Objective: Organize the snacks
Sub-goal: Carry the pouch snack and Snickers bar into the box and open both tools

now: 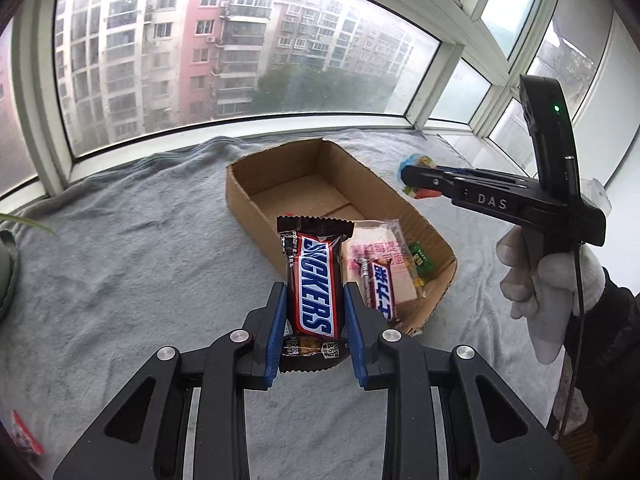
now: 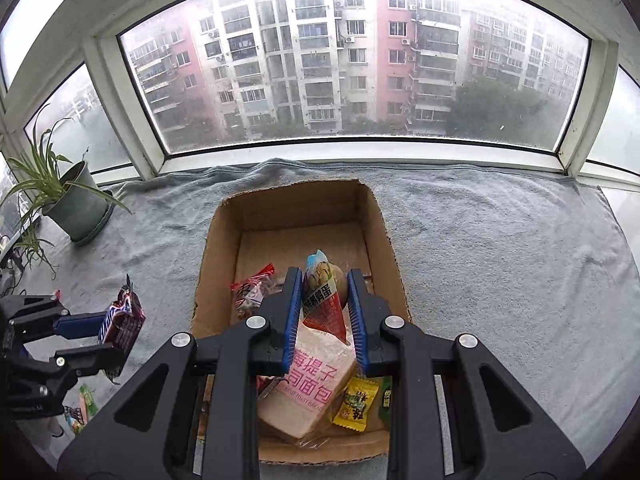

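My left tool [image 1: 315, 312] is closed on a Snickers bar [image 1: 315, 280], both blue pads [image 1: 276, 328] pressed flat against its long sides; the bar stands lengthwise between them, its crimped top edge pointing away from me. The bar is held above the grey towel [image 1: 120, 272] that covers the desk, just beside the near left corner of the cardboard box [image 1: 240, 196]. My right tool [image 2: 324, 304] is clamped on a quail egg packet [image 2: 322, 300] (a blue, white and red pouch with a round brownish bulge near its top) and holds it over the near half of the box [image 2: 224, 216]. In the left wrist view this tool [image 1: 416, 178] appears side-on at the right, gripped by my white-gloved right hand [image 1: 548, 280]. Inside the box, below the packet, lies a wrapped toast bread [image 2: 308, 388] with pink lettering. A yellow candy [image 2: 356, 404] and a green candy [image 2: 386, 400] lie against the bread's right edge, and a red-wrapped snack [image 2: 252, 290] lies at the box's left wall. A second small Snickers [image 1: 382, 284] rests on the bread. The far half of the box floor is bare cardboard. A potted plant [image 2: 76, 200] stands on the towel, well to the left of the box, near the window.
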`<state>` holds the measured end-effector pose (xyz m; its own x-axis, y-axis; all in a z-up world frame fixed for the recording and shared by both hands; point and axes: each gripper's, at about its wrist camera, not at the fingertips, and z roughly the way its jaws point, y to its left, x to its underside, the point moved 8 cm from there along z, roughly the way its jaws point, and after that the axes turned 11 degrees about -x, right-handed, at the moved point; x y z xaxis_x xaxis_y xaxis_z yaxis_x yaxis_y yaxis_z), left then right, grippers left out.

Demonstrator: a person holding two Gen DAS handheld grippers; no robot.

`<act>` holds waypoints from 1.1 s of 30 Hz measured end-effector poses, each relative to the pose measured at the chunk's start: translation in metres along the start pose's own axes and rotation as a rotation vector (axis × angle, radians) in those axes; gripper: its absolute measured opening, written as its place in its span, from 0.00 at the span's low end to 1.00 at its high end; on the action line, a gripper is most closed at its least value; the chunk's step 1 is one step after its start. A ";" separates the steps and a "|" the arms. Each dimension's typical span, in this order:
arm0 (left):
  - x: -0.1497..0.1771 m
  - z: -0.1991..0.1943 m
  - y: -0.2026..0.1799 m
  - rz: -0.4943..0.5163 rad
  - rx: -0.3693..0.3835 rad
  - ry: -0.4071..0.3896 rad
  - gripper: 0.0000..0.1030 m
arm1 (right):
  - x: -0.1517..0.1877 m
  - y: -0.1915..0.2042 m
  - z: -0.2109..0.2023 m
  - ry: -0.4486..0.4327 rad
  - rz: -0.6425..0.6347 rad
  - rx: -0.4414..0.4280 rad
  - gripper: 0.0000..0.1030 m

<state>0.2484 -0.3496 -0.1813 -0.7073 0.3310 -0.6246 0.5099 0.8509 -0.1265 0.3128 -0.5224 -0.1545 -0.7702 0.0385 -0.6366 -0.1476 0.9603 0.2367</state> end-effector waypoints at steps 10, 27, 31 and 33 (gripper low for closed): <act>-0.008 0.035 -0.038 0.031 0.026 0.033 0.26 | 0.006 -0.012 0.031 0.047 -0.011 0.014 0.23; -0.005 0.031 -0.048 0.033 0.036 0.045 0.39 | 0.004 -0.011 0.024 0.029 -0.015 0.063 0.61; -0.005 0.025 -0.047 0.028 0.043 0.041 0.39 | 0.003 -0.008 0.016 0.022 -0.011 0.064 0.61; -0.006 0.021 -0.045 0.028 0.038 0.034 0.39 | 0.002 -0.005 0.011 0.018 -0.014 0.067 0.61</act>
<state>0.2397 -0.3981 -0.1879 -0.7085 0.3683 -0.6020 0.5473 0.8252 -0.1393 0.3184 -0.5237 -0.1649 -0.7794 0.0203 -0.6262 -0.1175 0.9770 0.1779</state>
